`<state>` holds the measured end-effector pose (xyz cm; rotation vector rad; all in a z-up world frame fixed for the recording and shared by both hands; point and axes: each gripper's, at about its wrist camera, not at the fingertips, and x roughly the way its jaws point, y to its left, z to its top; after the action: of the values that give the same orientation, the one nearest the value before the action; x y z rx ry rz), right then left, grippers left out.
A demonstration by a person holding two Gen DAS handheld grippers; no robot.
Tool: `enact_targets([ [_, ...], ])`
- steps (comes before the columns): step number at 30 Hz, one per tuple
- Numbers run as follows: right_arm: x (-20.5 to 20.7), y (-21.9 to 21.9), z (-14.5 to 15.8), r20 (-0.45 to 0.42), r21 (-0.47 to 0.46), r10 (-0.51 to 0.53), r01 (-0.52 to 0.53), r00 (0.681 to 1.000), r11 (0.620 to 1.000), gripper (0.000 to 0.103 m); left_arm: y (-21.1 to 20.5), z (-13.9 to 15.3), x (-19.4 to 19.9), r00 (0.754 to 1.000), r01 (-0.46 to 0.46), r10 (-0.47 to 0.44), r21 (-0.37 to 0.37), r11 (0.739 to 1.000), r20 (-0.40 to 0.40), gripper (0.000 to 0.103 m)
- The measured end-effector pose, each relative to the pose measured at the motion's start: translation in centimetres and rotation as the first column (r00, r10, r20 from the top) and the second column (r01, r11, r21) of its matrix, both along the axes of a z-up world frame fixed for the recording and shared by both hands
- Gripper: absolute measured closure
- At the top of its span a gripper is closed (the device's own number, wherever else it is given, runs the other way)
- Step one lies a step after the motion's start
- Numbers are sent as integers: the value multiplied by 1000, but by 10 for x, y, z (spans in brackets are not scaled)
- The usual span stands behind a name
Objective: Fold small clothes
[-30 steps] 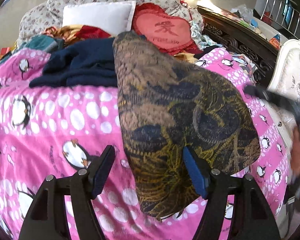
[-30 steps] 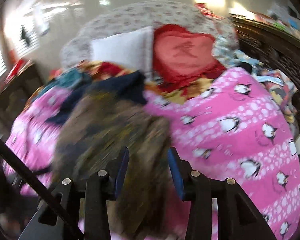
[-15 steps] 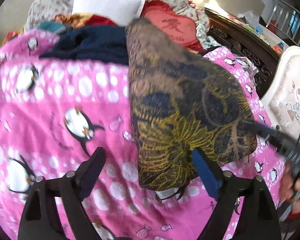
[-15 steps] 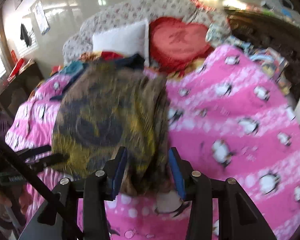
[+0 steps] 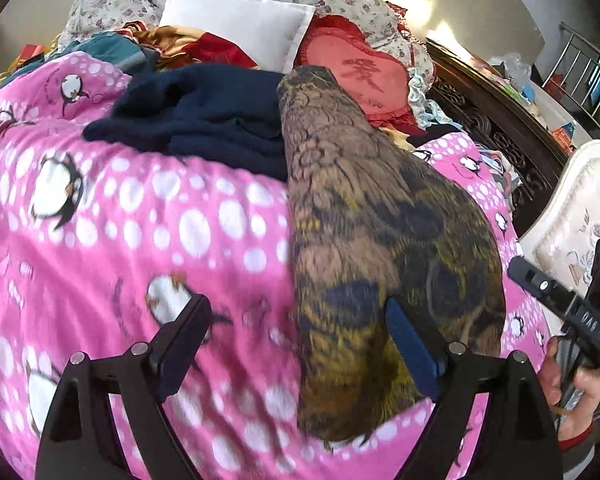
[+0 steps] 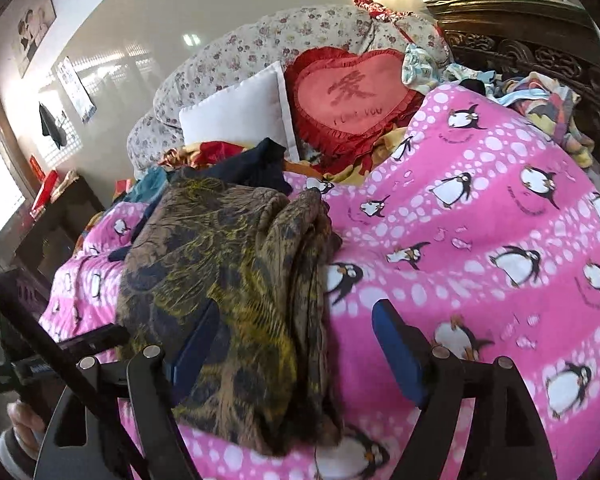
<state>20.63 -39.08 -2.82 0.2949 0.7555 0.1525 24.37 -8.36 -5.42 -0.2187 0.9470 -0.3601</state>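
A brown and yellow patterned garment (image 5: 372, 240) lies folded on the pink penguin bedspread (image 5: 140, 220). It also shows in the right wrist view (image 6: 228, 280), with its folded edges bunched on the right. My left gripper (image 5: 296, 340) is open and empty, just before the garment's near left edge. My right gripper (image 6: 296, 340) is open and empty, astride the garment's near right edge. The right gripper also shows in the left wrist view (image 5: 560, 308), at the right.
A dark navy garment (image 5: 204, 120) lies behind the patterned one. A white pillow (image 5: 244, 24), a red heart cushion (image 6: 352, 96) and a floral quilt (image 6: 260, 40) are piled at the bed's head. A carved dark wood frame (image 5: 500, 128) runs along the right.
Both grippers pulled back toward the near edge of the garment. The right gripper's fingers opened wider. The garment lies still on the bed.
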Motion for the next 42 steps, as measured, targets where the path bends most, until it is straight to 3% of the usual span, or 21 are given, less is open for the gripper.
enact_targets([
  [7,17,16,-23,-39,8,44,-43,998,999,20,-16,6,19,999,-4,1,61,998,36,11],
  [18,24,30,-26,-24,-22,72,-72,997,997,14,-28,-5,31,999,12,-15,59,998,50,0],
  [24,22,44,-27,-32,-92,101,-104,994,990,31,-34,-6,29,998,16,-20,63,998,57,0],
  [27,21,40,-27,-38,-39,101,-103,994,994,49,-38,-5,24,998,36,-39,57,998,51,18],
  [29,20,37,-25,-42,-17,91,-91,995,996,55,-42,0,19,996,66,-69,55,996,56,44],
  [32,16,38,-19,-37,-7,80,-81,996,997,68,-45,12,14,993,91,-96,75,993,69,70],
  [37,-3,49,3,-15,8,112,-112,994,994,72,-24,38,-1,994,96,-96,-9,995,54,74],
  [42,-38,75,34,19,23,190,-190,982,981,72,11,75,-55,986,122,-123,14,992,112,74],
])
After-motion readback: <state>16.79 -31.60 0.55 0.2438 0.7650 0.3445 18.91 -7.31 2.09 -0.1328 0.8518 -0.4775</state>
